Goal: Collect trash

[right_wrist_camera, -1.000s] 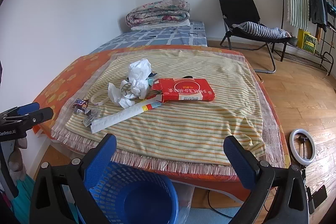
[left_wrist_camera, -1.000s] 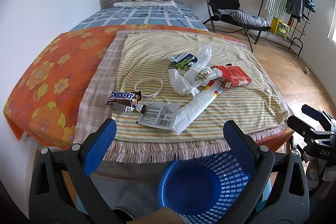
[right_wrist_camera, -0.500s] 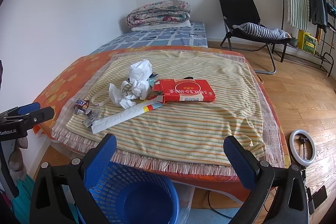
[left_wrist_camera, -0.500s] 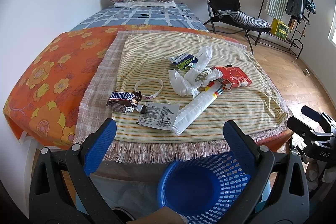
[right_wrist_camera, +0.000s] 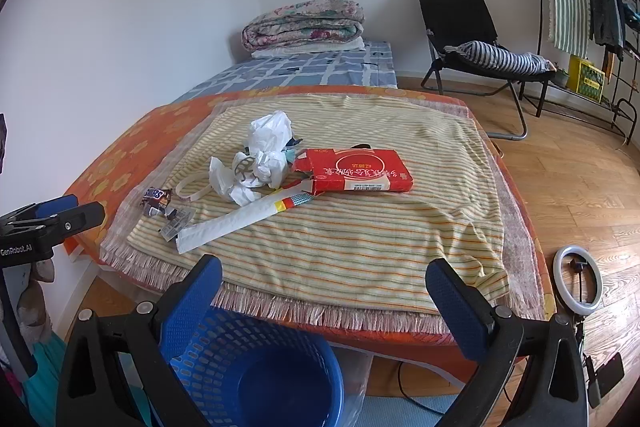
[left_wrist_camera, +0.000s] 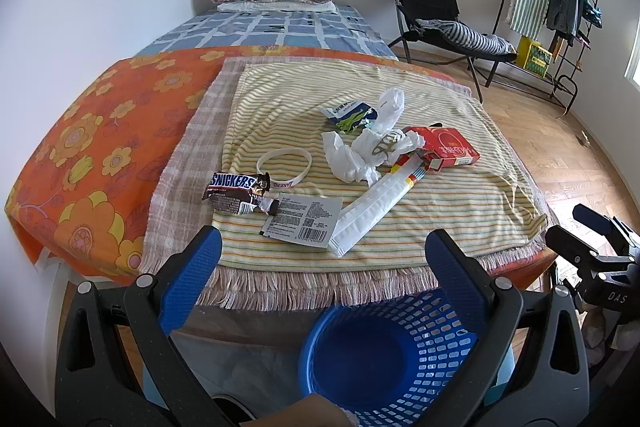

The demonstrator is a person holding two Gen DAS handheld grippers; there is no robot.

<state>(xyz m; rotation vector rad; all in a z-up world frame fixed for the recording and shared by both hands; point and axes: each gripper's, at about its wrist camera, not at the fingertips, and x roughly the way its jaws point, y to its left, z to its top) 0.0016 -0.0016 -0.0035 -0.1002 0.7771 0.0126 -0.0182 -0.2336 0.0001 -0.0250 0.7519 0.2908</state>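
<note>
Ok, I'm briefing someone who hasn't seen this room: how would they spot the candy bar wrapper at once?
Find the yellow striped cloth spread over the orange flowered sheet. At its near left corner lies the Snickers wrapper, beside a white wristband and a printed label. It is the only dark brown piece among white and red litter, with its name in blue letters.
</note>
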